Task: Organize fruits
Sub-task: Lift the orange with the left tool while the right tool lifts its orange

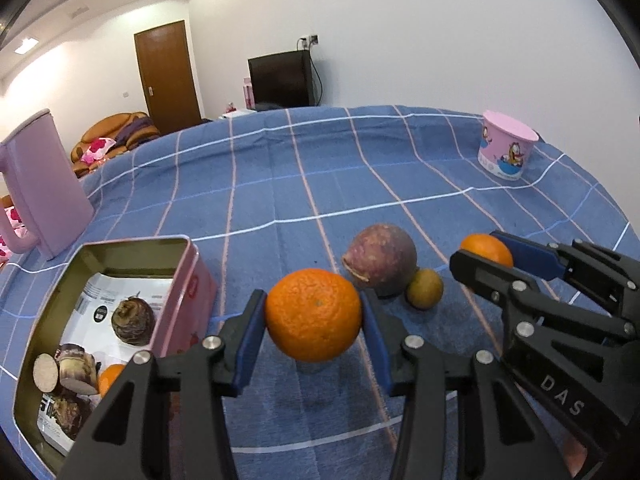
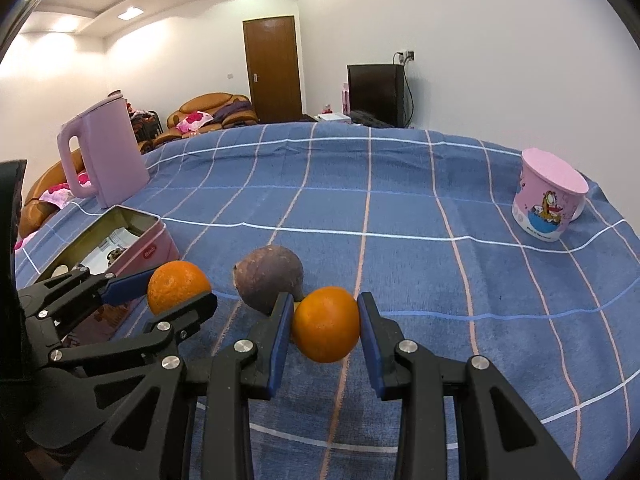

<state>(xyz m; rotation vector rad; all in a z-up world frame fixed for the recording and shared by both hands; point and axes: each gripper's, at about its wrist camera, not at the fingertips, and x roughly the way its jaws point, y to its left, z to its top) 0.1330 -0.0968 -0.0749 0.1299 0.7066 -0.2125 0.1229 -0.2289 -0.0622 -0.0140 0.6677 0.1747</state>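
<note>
Two oranges: each gripper carries one, both lifted just clear of the blue checked cloth [image 1: 320, 168].
Left gripper [image 1: 314, 316]: low centre of the left wrist view, jaws clamped on the larger orange [image 1: 314, 314], blue pads pressing both sides.
Right gripper [image 2: 325, 326]: low centre of the right wrist view, jaws clamped on the smaller orange [image 2: 326, 324]; in the left view it shows at the right edge.
Pink tin [image 1: 196, 280]: lower left of the left wrist view, open-topped, already holding a dark rounded fruit, cut purple-skinned pieces and a sliver of something orange over printed paper.
Left on the cloth: a purple-brown fruit [image 1: 382, 258] and a small green-brown fruit [image 1: 425, 289] touching it, just beyond the held oranges.
Step in hand: judged as the carry, both oranges gripped and not yet over the tin.
Next move: probably swing the left orange leftward over the tin's rim, lower it into a free spot and part the jaws; the right would best follow after, as the two grippers are close together.
Writing: "DAS" in pale letters on the right gripper's arm, lower right of the left view; a small red oval logo on the tin's side, unreadable; print on the paper inside too small to read.
Bystanders: pink kettle [image 2: 102, 152] upper left, cartoon-printed pink mug [image 2: 550, 196] at right, its lettering blurred.
</note>
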